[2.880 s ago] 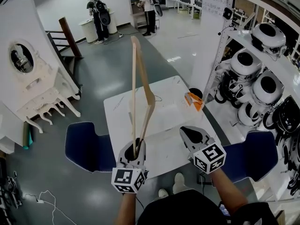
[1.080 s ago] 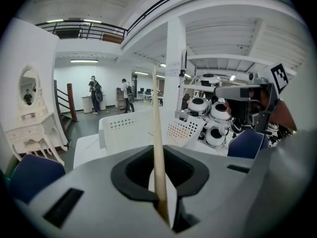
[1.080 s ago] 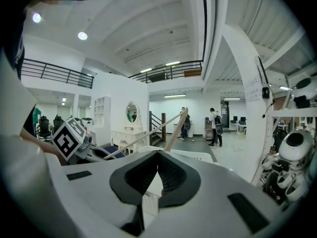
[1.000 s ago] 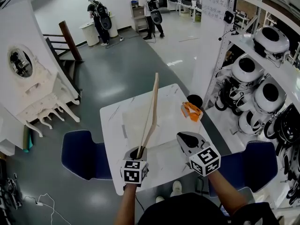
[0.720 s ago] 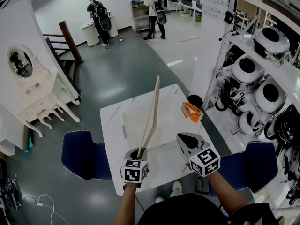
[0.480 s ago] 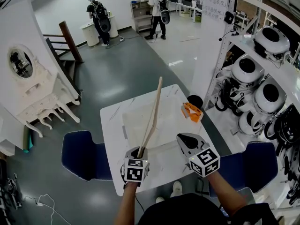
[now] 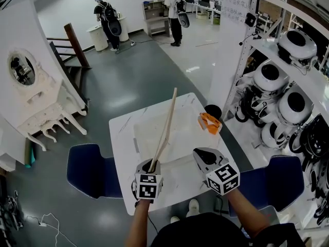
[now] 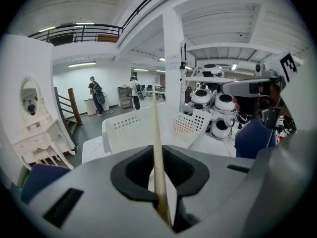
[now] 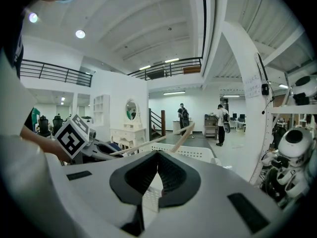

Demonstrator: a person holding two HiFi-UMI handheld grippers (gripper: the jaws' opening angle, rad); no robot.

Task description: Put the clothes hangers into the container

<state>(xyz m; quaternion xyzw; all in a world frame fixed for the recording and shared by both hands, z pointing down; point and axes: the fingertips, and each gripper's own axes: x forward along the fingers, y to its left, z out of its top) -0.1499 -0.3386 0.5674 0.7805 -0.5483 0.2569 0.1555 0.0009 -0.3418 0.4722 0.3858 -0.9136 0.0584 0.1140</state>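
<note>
Clamps the low end of a wooden clothes hanger [image 7: 165, 127] in the left gripper [image 7: 151, 167], jaws pinched tight on the wood. Holds it edge-on, leaning up and away over the near rim of the white perforated container [image 7: 138, 138], above it and not inside. Holds the right gripper [image 7: 202, 154] just beside the left one, to its right, over the near right part of the white table [image 7: 121, 130], jaws closed tip to tip with nothing between them. Points both grippers toward the container, set in the middle of the table.

Just beside the container's right side, near the table edge: a small orange object [image 7: 209, 122], too small to tell what. Flanking the table on the grey floor: a blue chair [image 7: 87, 169] at left, another blue chair [image 7: 277, 181] at right.

Farther out at left, a white dresser [image 7: 31, 86] with an oval mirror and, behind it, dark stairs. At right, white shelving [image 7: 257, 45] loaded with round white-and-black units.

Farthest back, on the glossy floor by white counters: a person with a backpack [image 7: 105, 14] and a second person [image 7: 176, 9], both standing, well apart from the table.
</note>
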